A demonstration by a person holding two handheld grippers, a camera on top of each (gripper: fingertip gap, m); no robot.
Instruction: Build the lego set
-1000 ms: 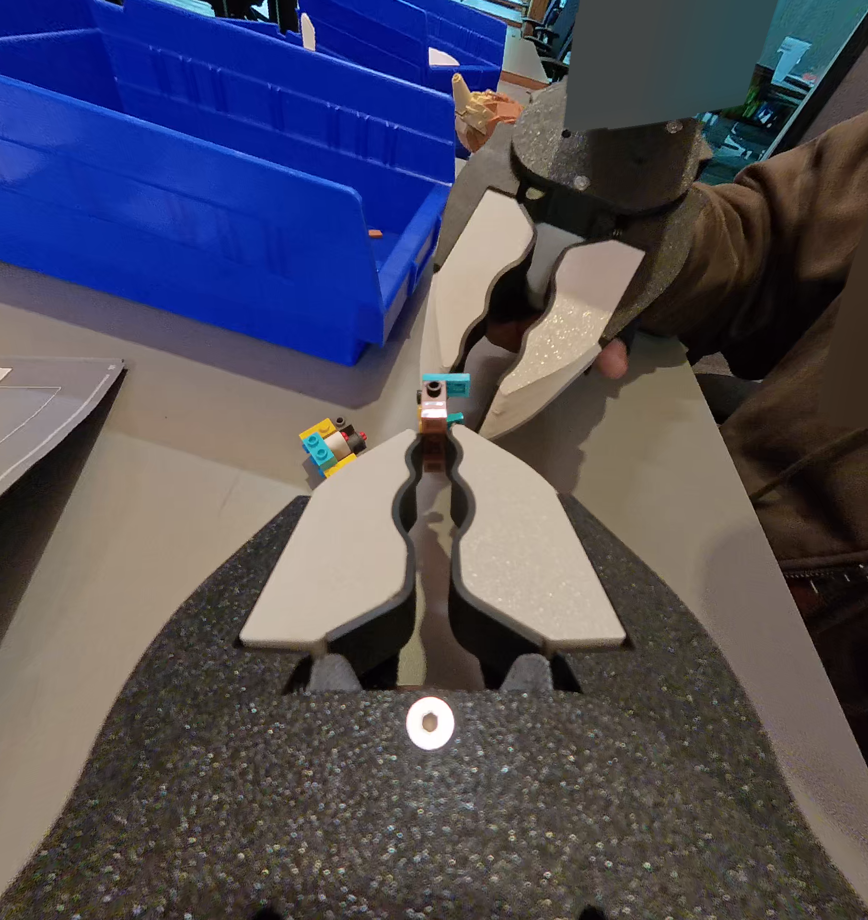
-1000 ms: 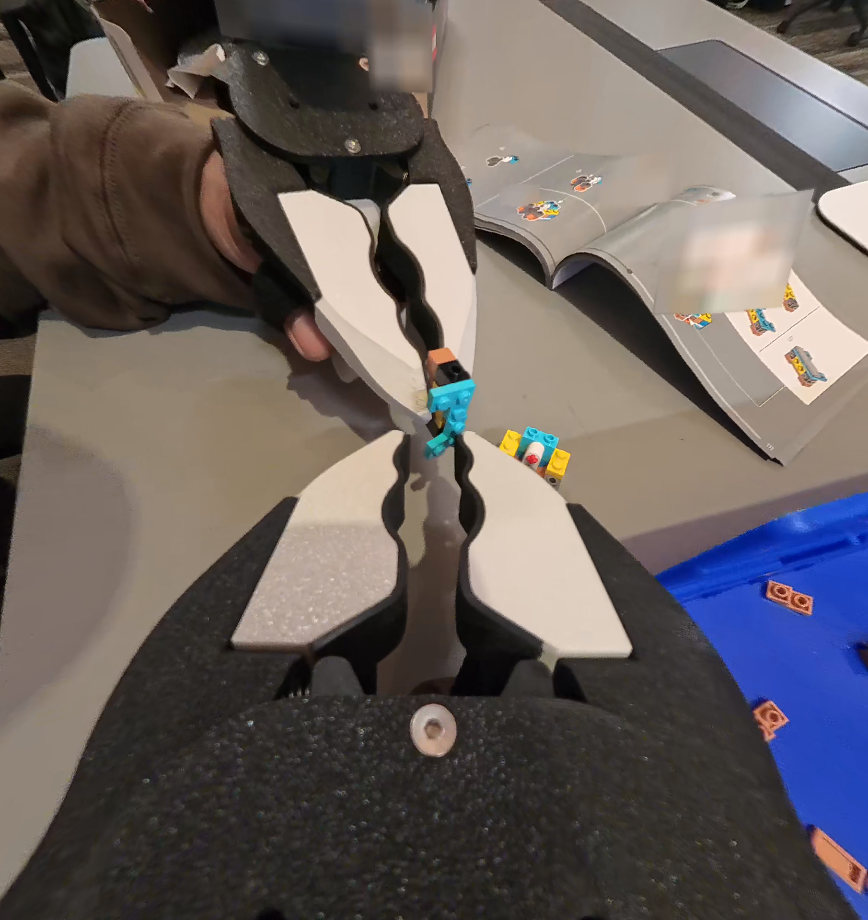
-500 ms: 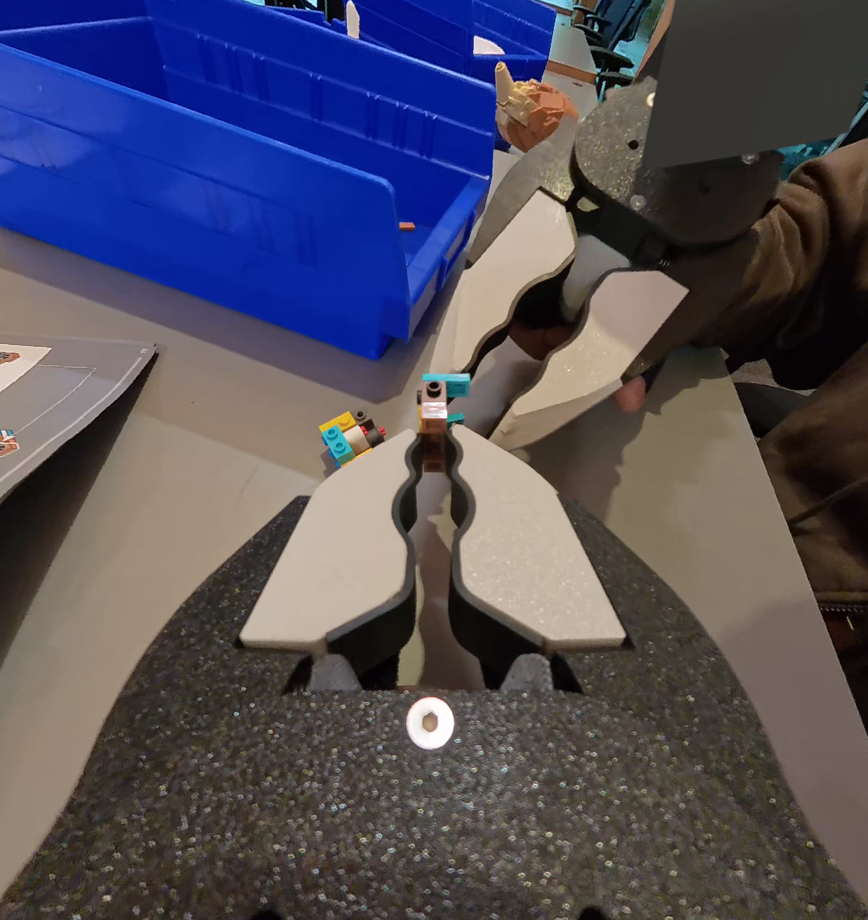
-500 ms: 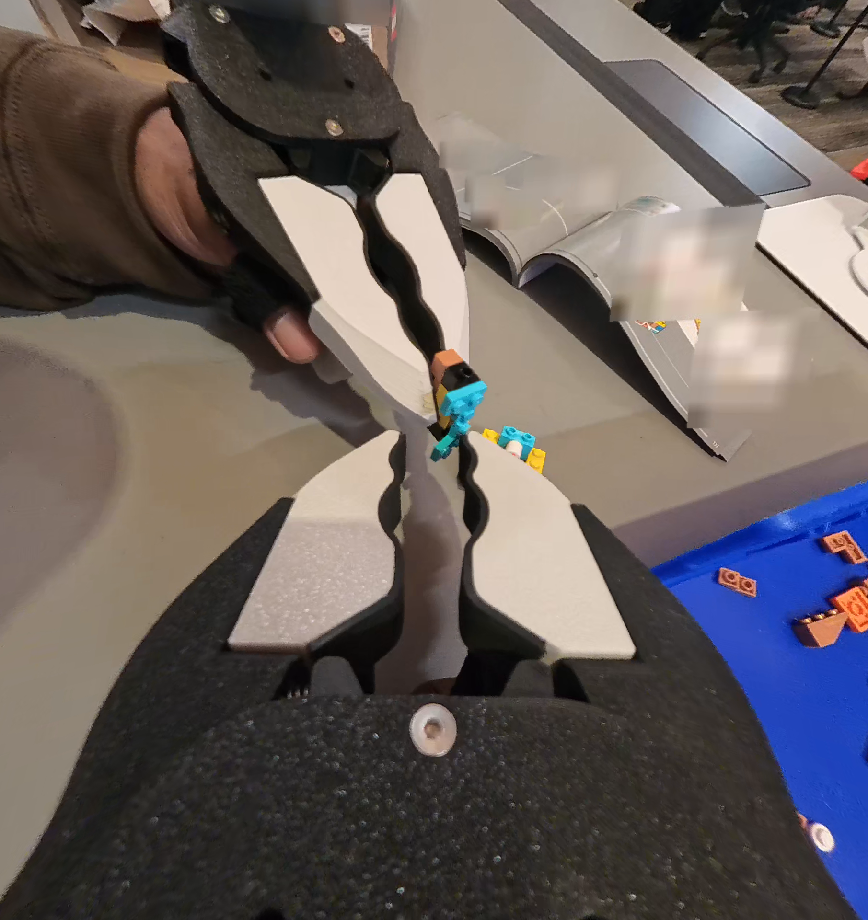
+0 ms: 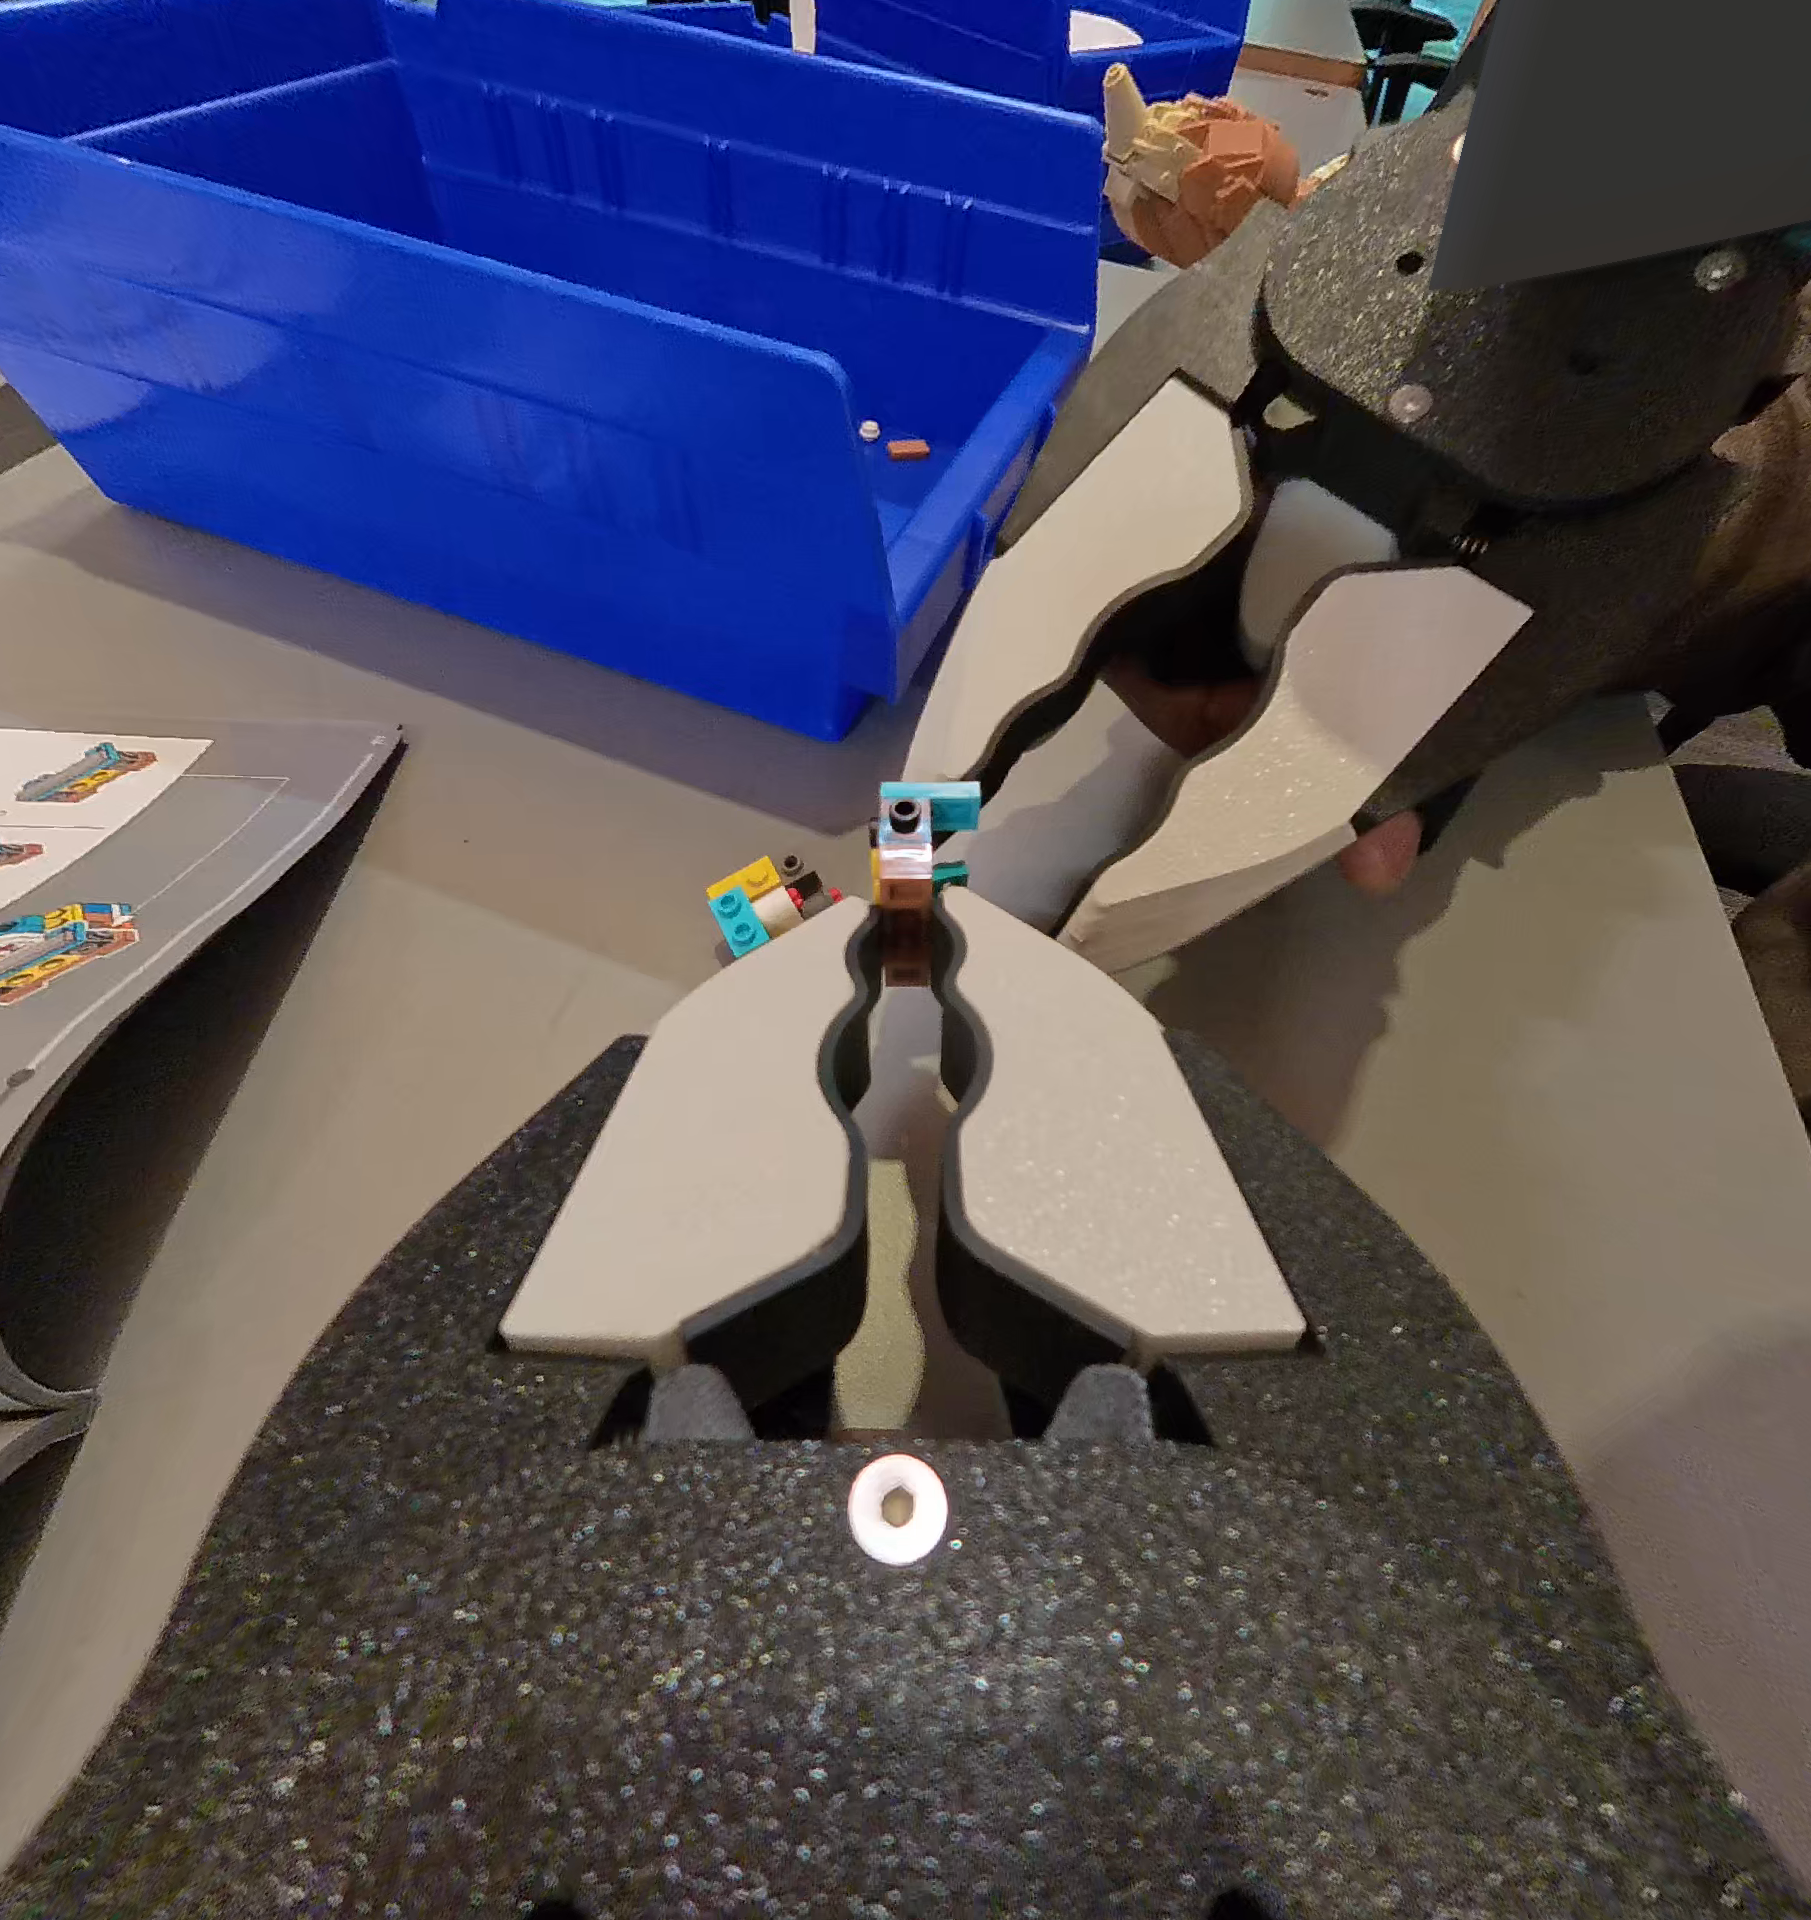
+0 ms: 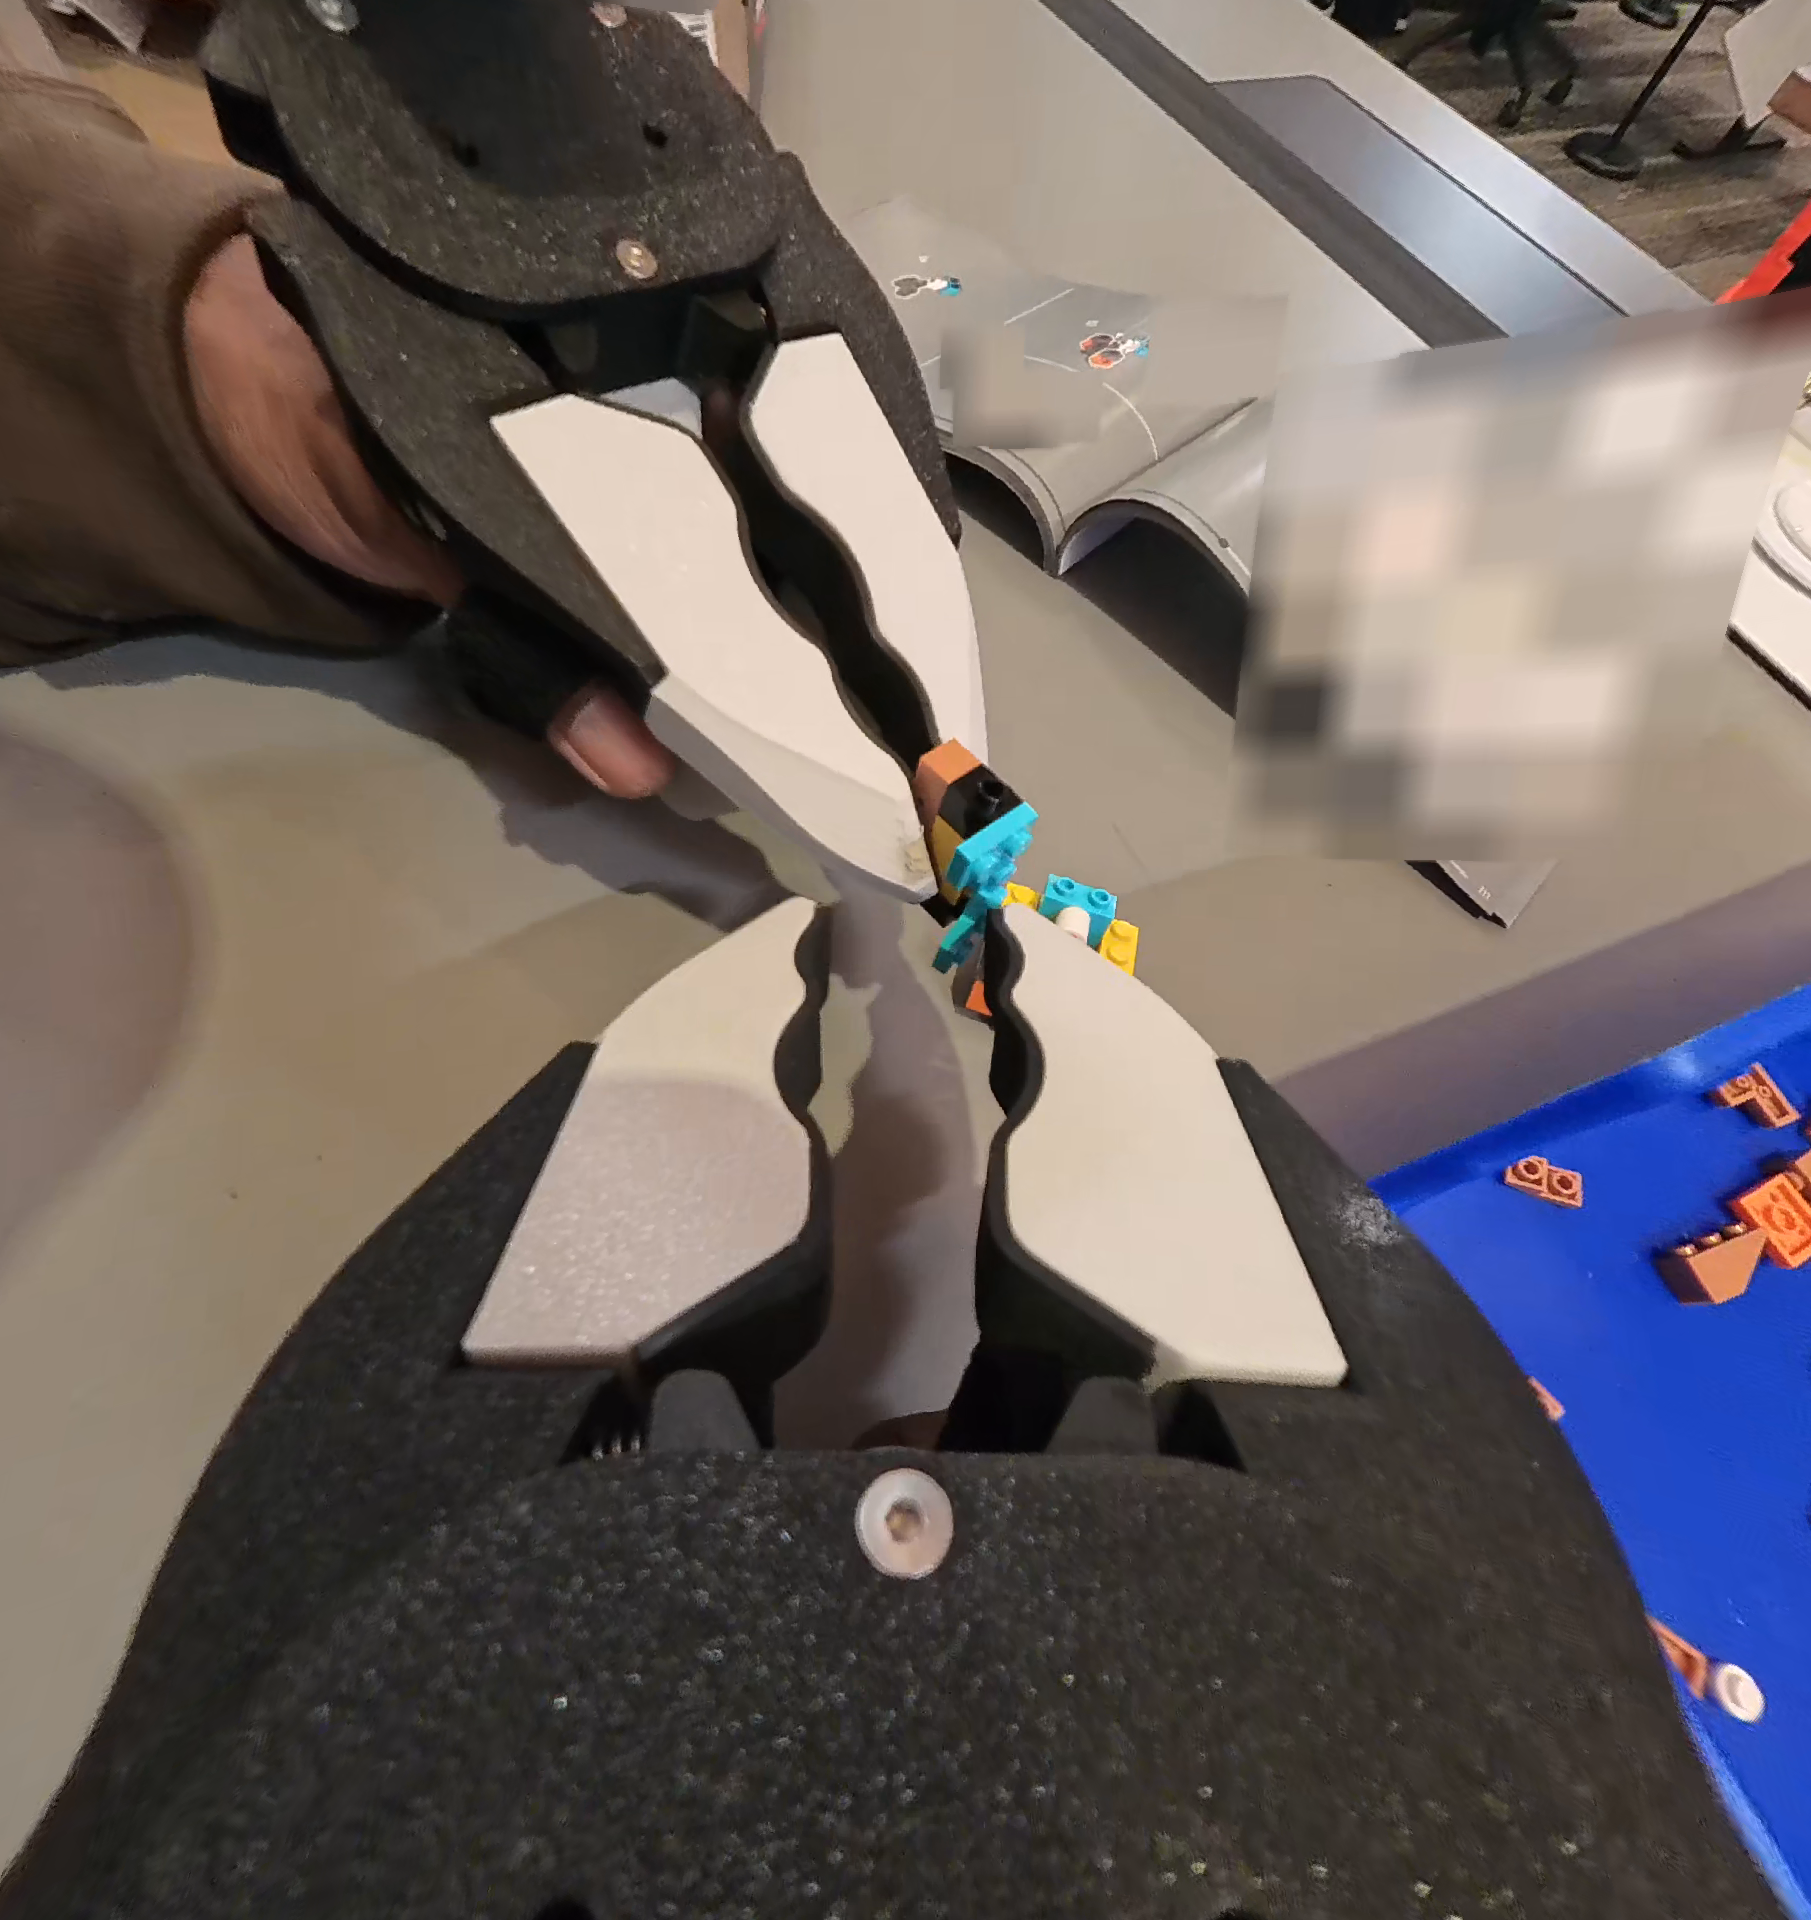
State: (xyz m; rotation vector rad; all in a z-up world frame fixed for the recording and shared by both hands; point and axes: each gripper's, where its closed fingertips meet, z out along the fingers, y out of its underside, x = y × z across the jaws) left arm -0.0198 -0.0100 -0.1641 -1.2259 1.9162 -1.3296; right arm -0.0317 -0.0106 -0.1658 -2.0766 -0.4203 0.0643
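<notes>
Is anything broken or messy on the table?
Nothing looks broken. The grey instruction booklet lies open with its pages bowed up, and a small yellow-and-teal brick cluster sits tipped on the grey table.

The left gripper (image 5: 903,914) had its fingers (image 5: 735,1122) drawn nearly together, pinching at the tips. The right gripper (image 6: 906,920) faced it tip to tip, its fingers (image 6: 1119,1132) spread with a clear gap between them. A hand (image 6: 288,468) in a brown sleeve gripped the left tool from behind.
</notes>
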